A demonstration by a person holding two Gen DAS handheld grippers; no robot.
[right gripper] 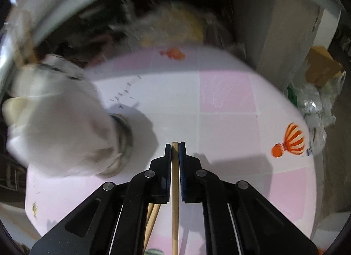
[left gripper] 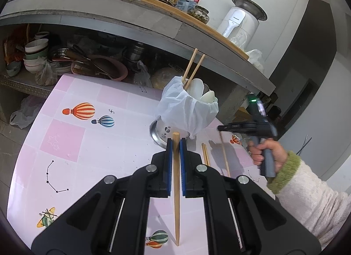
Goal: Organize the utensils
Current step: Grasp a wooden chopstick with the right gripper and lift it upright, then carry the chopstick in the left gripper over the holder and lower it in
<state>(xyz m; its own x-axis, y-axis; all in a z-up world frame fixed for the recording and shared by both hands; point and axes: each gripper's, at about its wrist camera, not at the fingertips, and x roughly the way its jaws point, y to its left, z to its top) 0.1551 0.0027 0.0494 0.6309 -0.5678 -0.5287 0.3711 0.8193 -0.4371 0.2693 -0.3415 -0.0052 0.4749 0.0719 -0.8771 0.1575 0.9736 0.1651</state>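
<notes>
Your left gripper (left gripper: pixel 176 139) is clamped near one end of a chopstick (left gripper: pixel 176 189) at frame centre; your right gripper (right gripper: pixel 175 144) pinches another chopstick (right gripper: pixel 175 200) likewise. They are light, stiff and slippery, so grip mid-shaft. The holder (left gripper: pixel 188 105) stands just beyond on the surface (left gripper: pixel 87 145).

Pale matt wood chopsticks (left gripper: pixel 176 189), a shiny metal holder (left gripper: pixel 160 134) draped in thin white plastic, glossy printed tabletop (left gripper: pixel 87 145), fuzzy sleeve (left gripper: pixel 311 193).
</notes>
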